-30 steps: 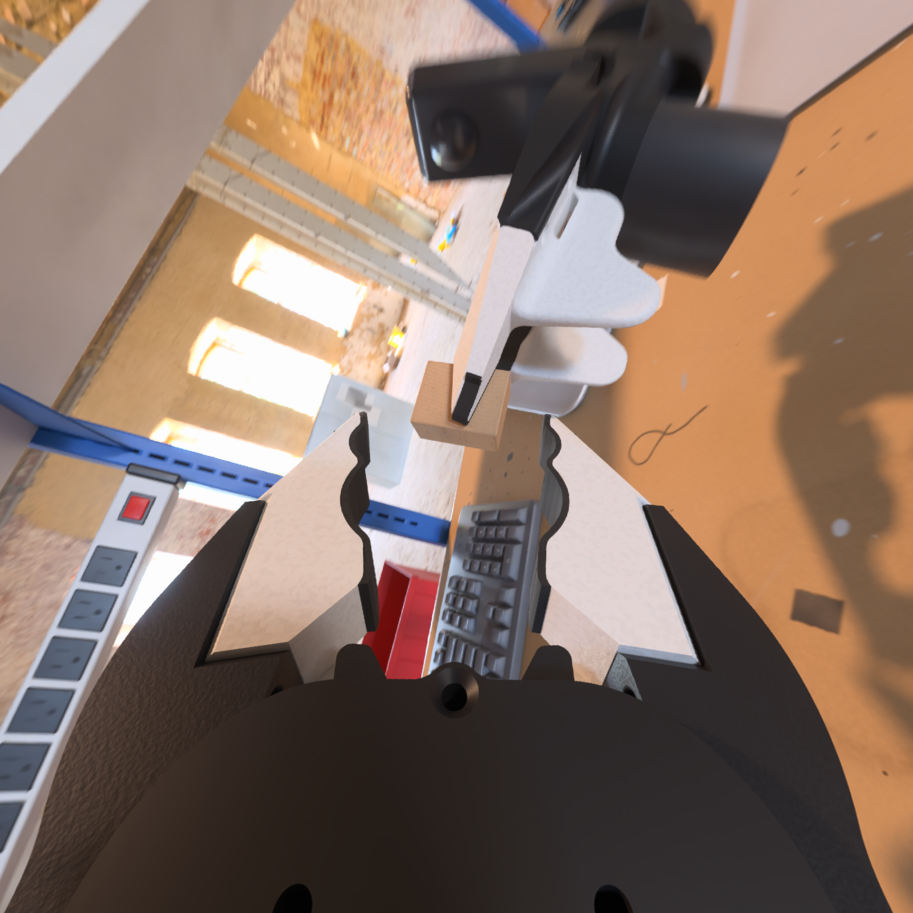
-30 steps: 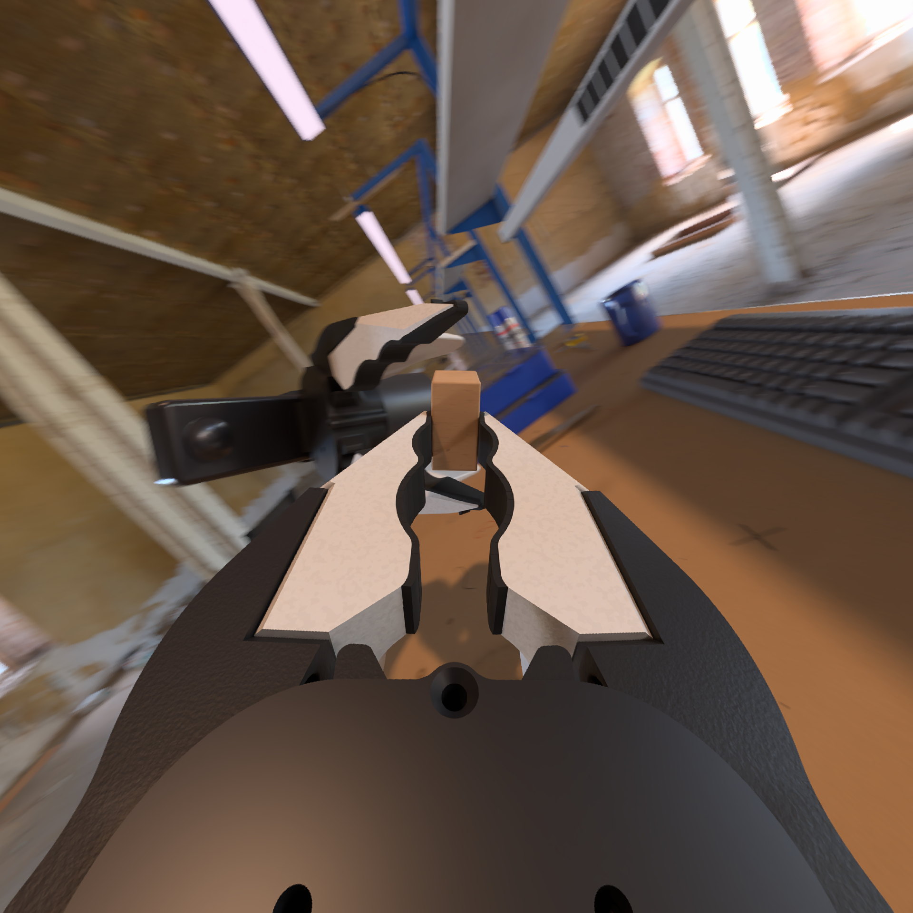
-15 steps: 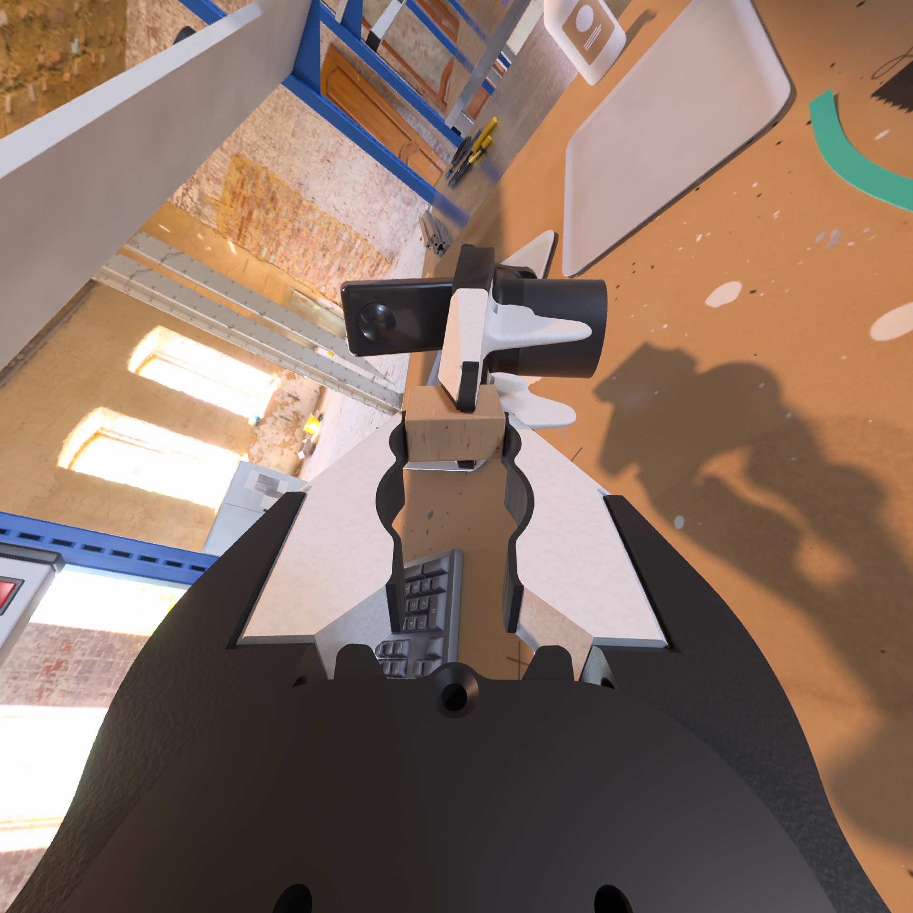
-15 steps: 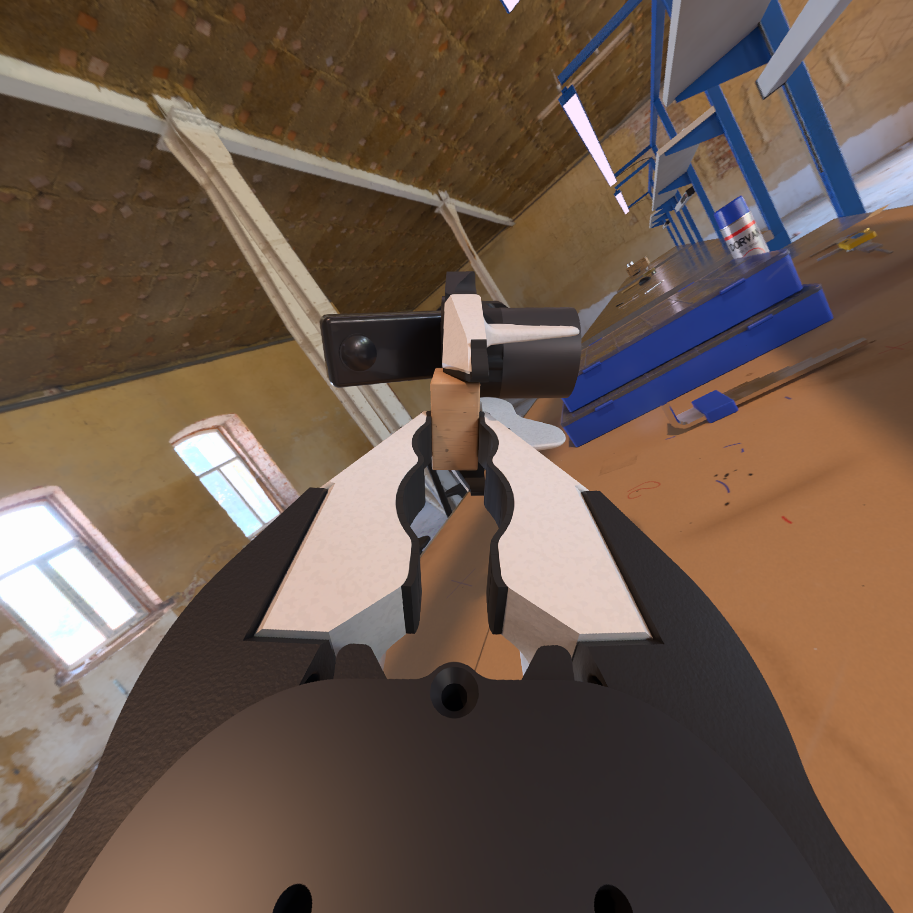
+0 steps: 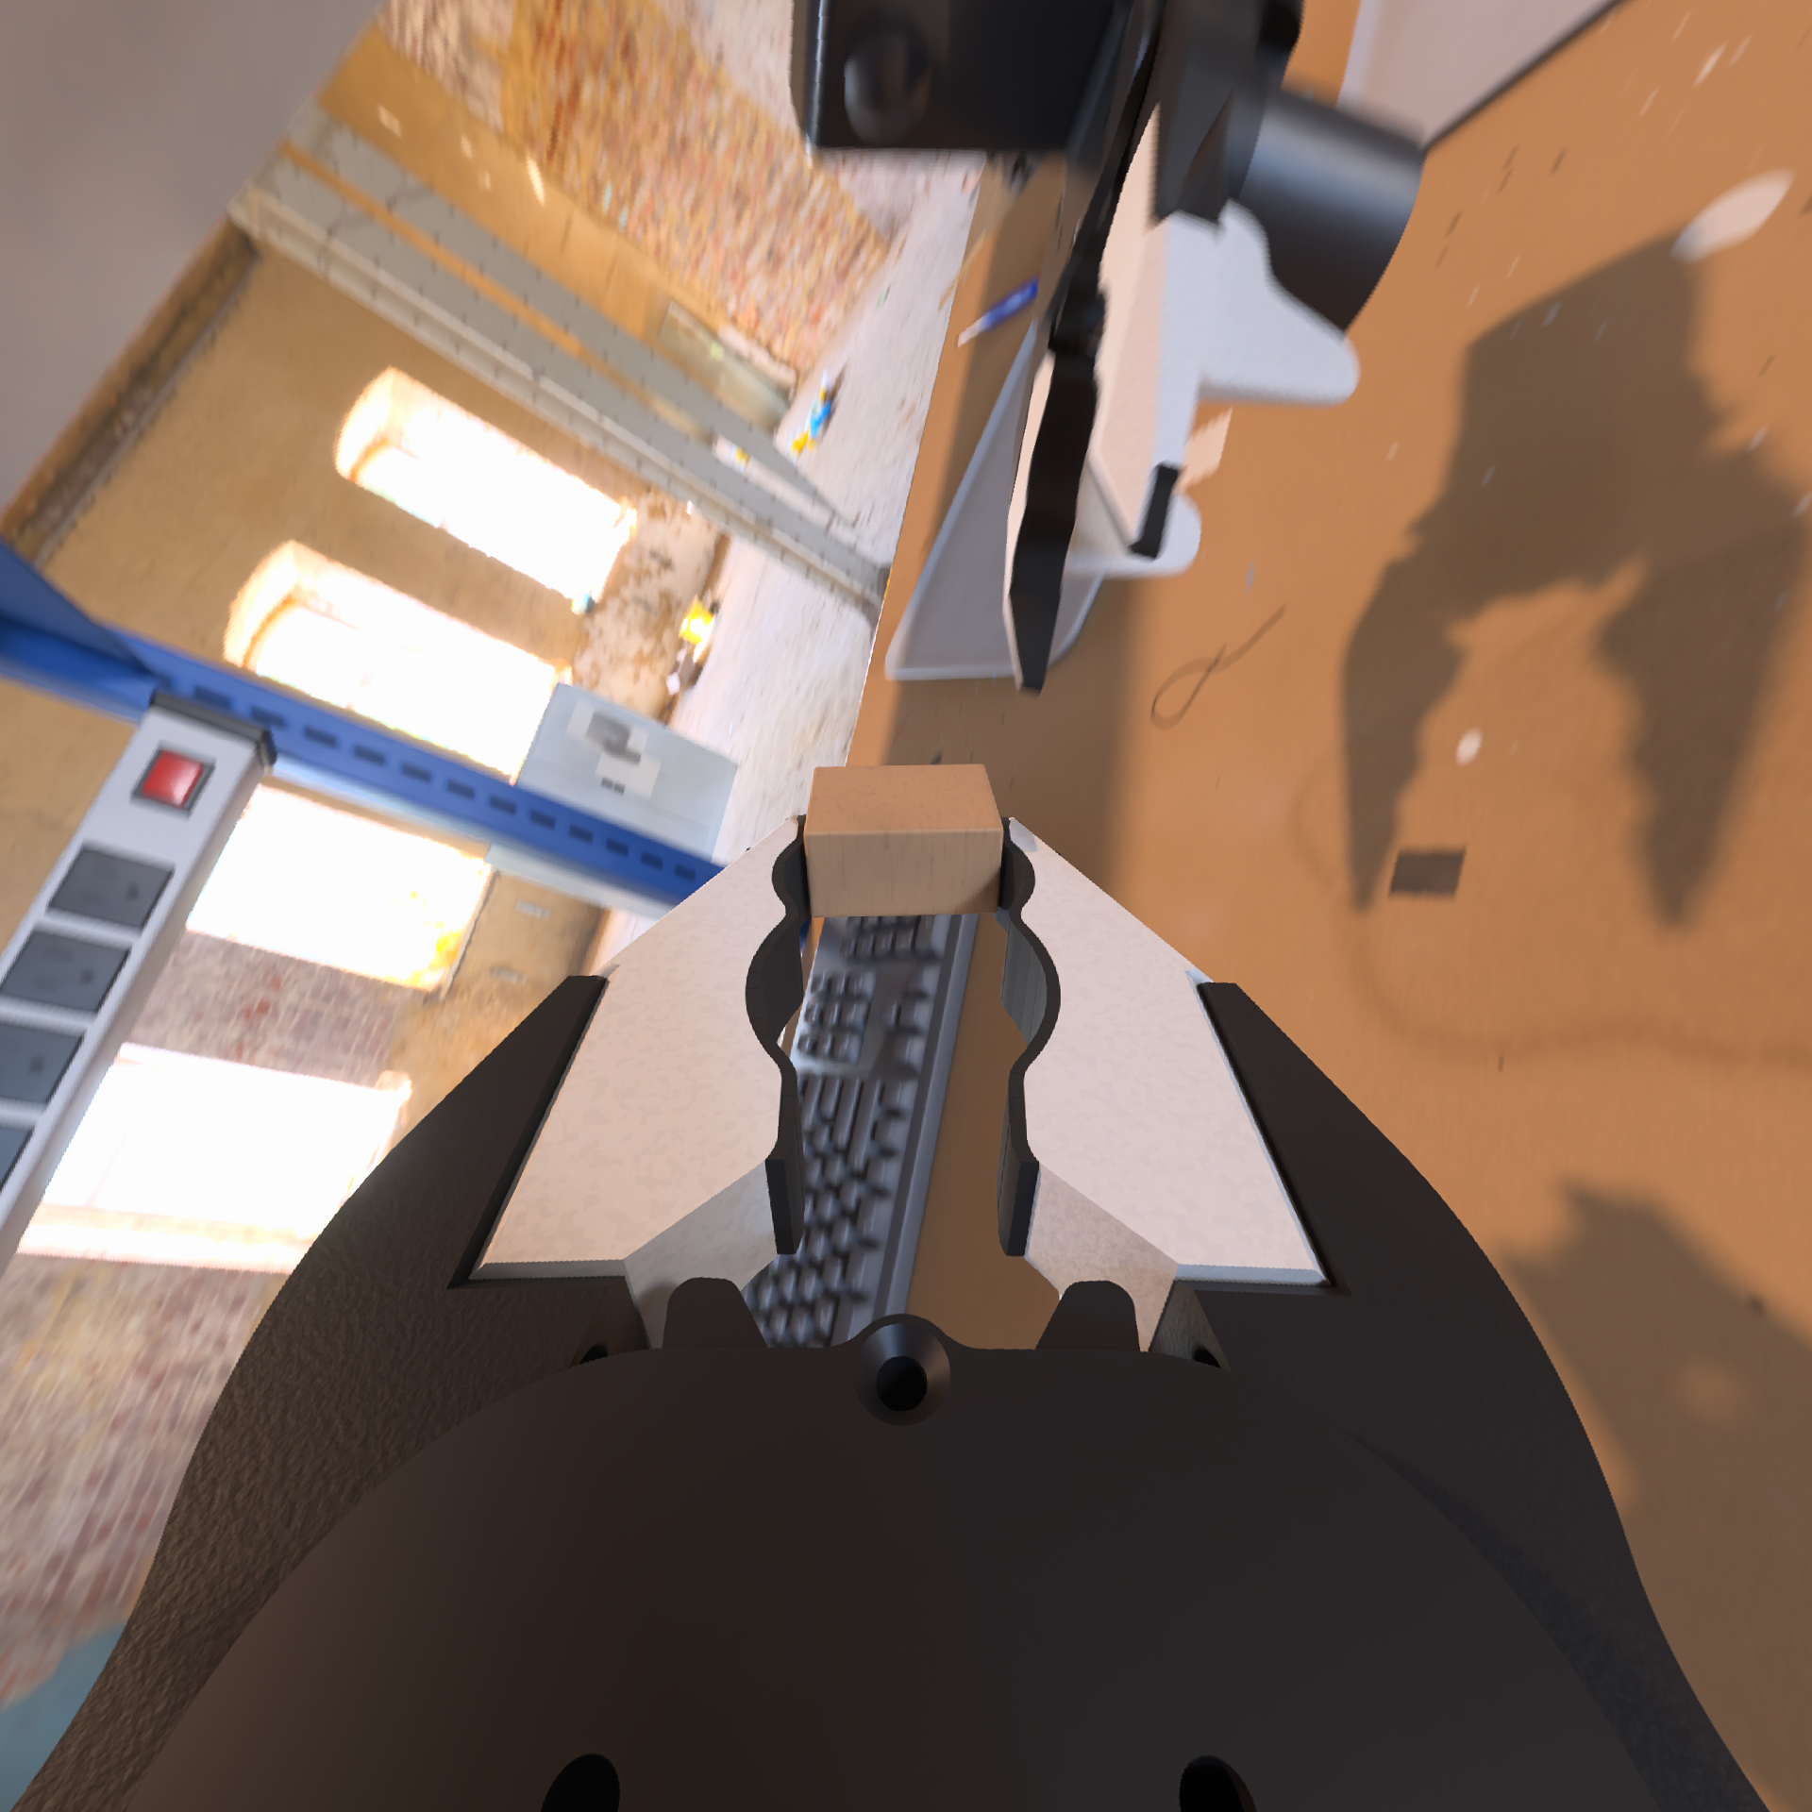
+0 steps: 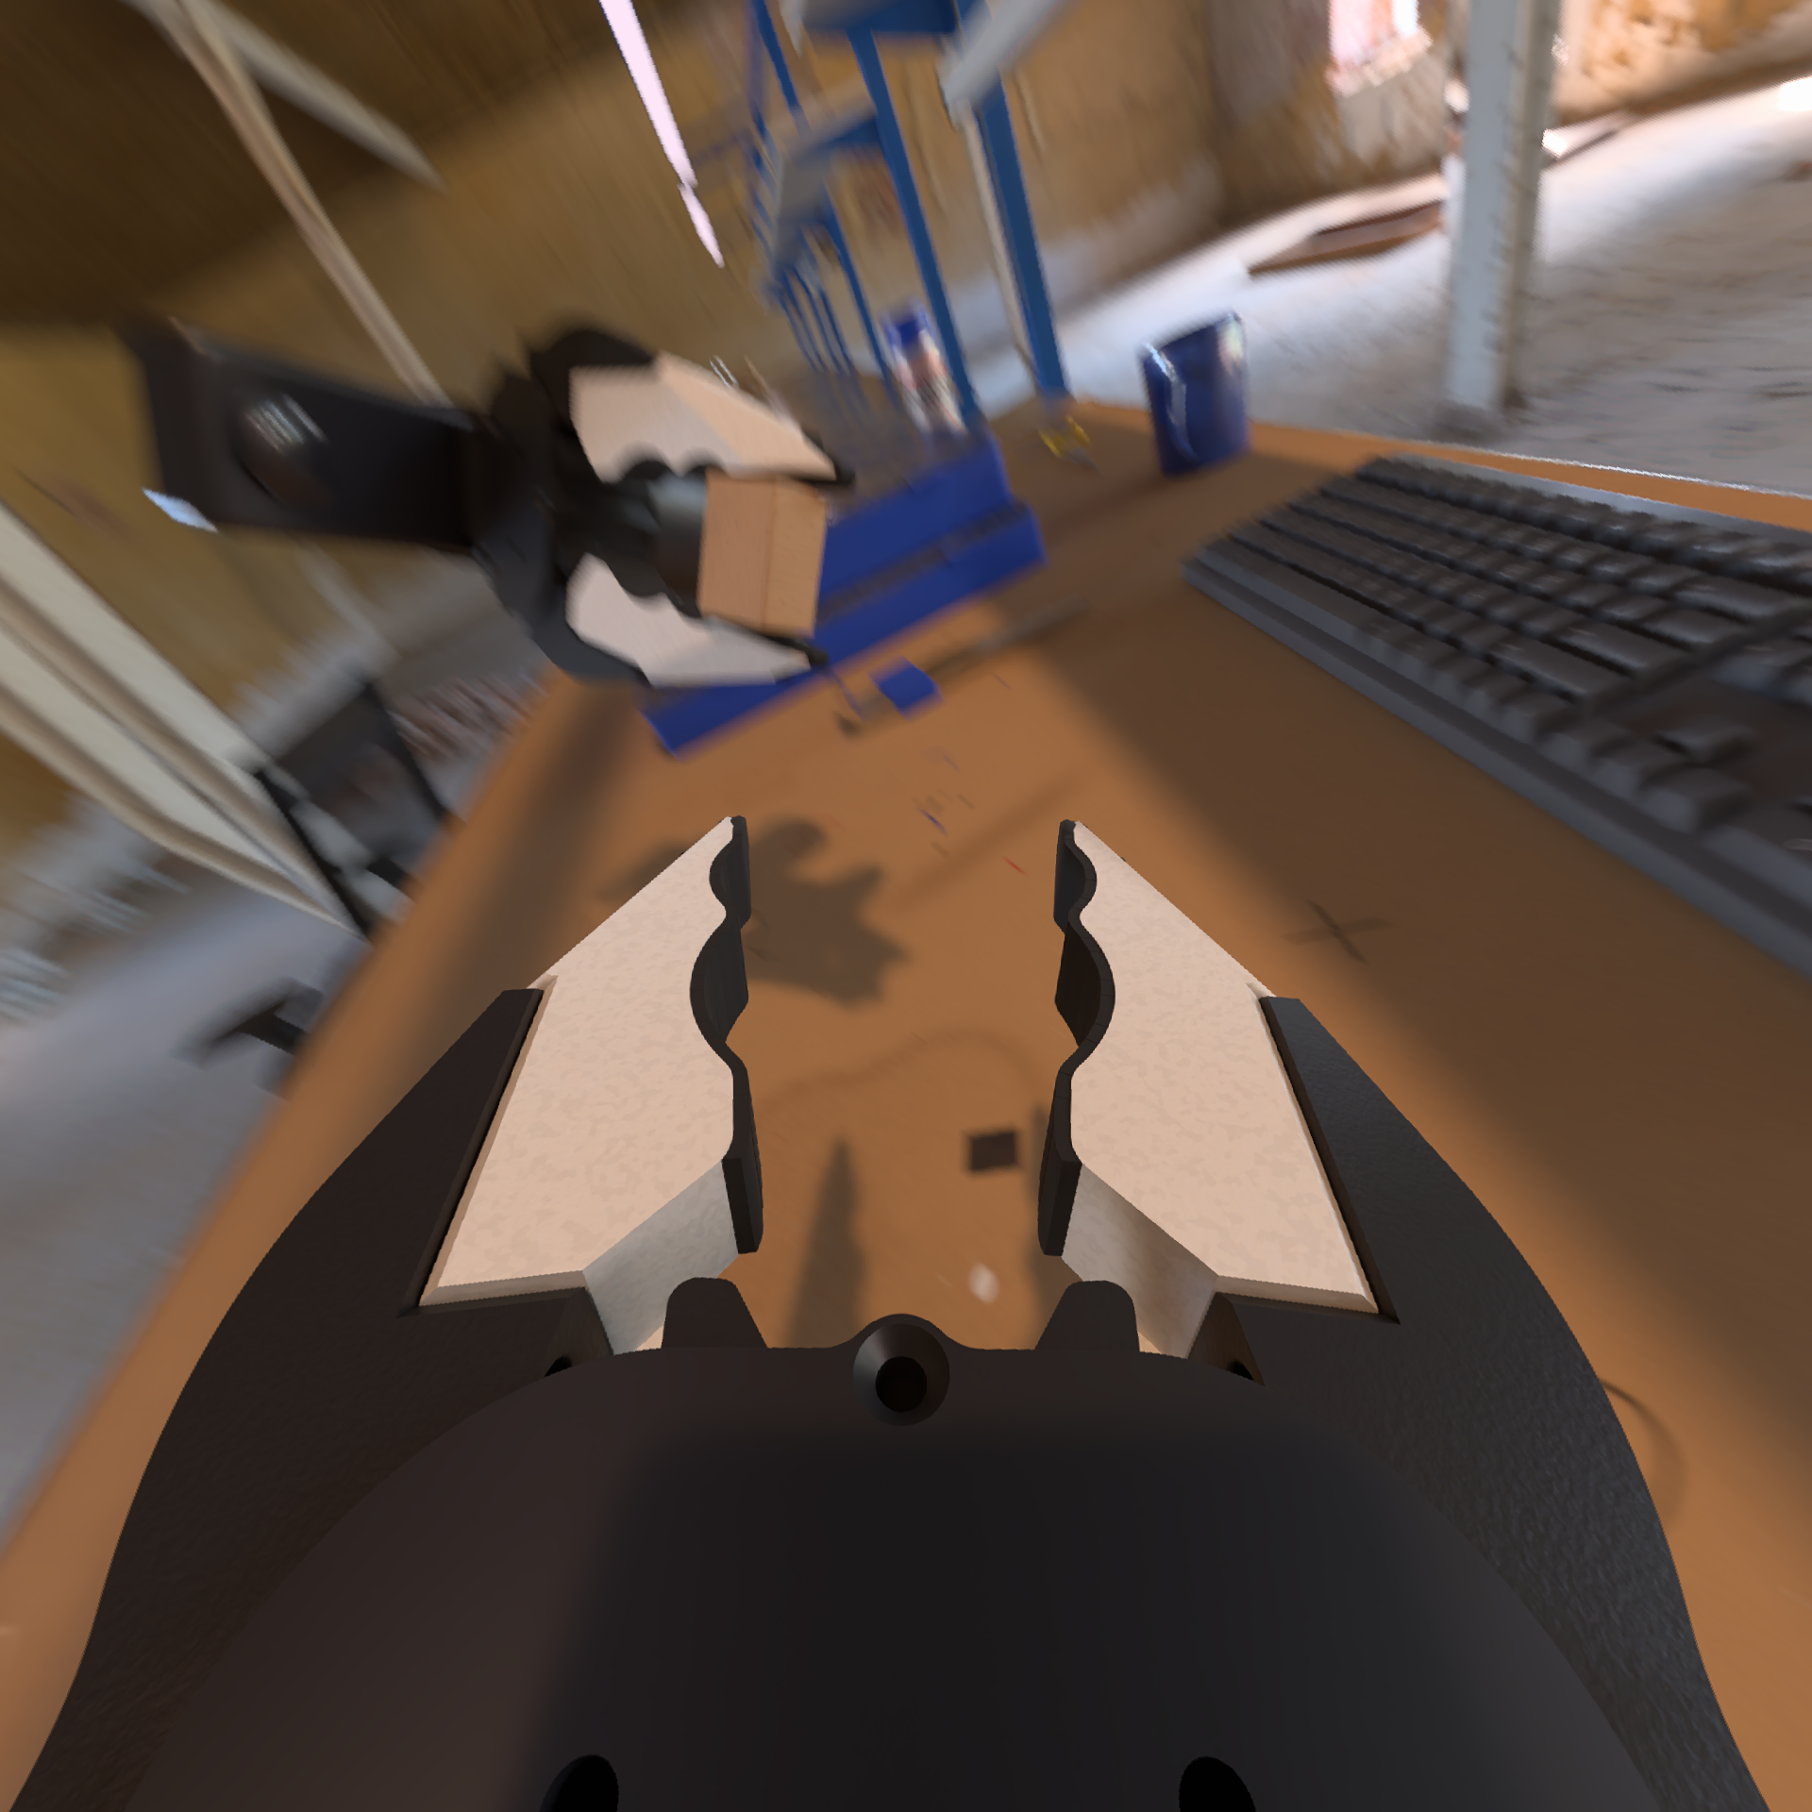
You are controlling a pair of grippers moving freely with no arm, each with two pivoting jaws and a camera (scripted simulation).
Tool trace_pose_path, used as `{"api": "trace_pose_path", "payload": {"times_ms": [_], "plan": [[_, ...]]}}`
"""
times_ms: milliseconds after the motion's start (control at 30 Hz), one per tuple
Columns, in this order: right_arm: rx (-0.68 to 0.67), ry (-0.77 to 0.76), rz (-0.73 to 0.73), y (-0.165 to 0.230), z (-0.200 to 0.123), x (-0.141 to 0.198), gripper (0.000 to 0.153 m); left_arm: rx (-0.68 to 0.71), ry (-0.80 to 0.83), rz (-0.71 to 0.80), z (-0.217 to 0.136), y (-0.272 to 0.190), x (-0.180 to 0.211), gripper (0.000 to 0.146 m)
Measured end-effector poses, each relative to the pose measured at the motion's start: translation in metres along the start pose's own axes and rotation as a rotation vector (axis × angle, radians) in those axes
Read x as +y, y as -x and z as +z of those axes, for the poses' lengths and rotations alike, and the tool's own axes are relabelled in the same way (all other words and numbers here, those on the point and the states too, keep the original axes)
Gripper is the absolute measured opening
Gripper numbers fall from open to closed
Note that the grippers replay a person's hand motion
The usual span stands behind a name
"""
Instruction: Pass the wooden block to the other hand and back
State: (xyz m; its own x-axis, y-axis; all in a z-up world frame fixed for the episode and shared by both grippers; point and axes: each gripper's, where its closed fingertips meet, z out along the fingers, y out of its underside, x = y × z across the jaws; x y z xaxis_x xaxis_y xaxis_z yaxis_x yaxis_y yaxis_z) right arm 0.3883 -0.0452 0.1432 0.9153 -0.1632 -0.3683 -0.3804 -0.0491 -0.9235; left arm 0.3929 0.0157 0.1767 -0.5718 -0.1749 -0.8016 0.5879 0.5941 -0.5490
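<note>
The wooden block point(image 5: 900, 841) is a small light-brown cuboid clamped between the tips of my left gripper point(image 5: 902, 863), which is shut on it above the brown table. The same block point(image 6: 763, 557) shows in the right wrist view, held by the left gripper point(image 6: 784, 559) up and to the left. My right gripper point(image 6: 900, 843) is open and empty, apart from the block. In the left wrist view the right gripper point(image 5: 1088, 549) hangs above and beyond the block with its fingers spread.
A dark keyboard point(image 6: 1530, 628) lies on the brown table point(image 6: 1226, 1128) at the right and shows behind the left fingers point(image 5: 863, 1079). A white tray point(image 5: 981, 588), a power strip point(image 5: 88, 931), a blue box point(image 6: 912, 578) and a blue can point(image 6: 1191, 392) stand around.
My right gripper let go of the block, opened and drew back. My left gripper now holds the block alone and has swung away; both views are blurred by motion.
</note>
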Motion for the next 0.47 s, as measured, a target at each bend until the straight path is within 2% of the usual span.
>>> {"api": "trace_pose_path", "payload": {"times_ms": [167,333,467], "plan": [[0.239,0.313,-0.333,-0.015,0.014,0.033,0.066,-0.015,0.126,-0.046,-0.023,-0.009,0.048,0.037],[0.328,0.559,-0.556,-0.025,0.035,0.057,0.072,-0.009,0.188,-0.06,-0.032,-0.025,0.073,0.037],[0.37,0.724,-0.669,-0.041,0.05,0.073,0.069,-0.017,0.2,-0.078,-0.032,-0.031,0.083,0.037]]}}
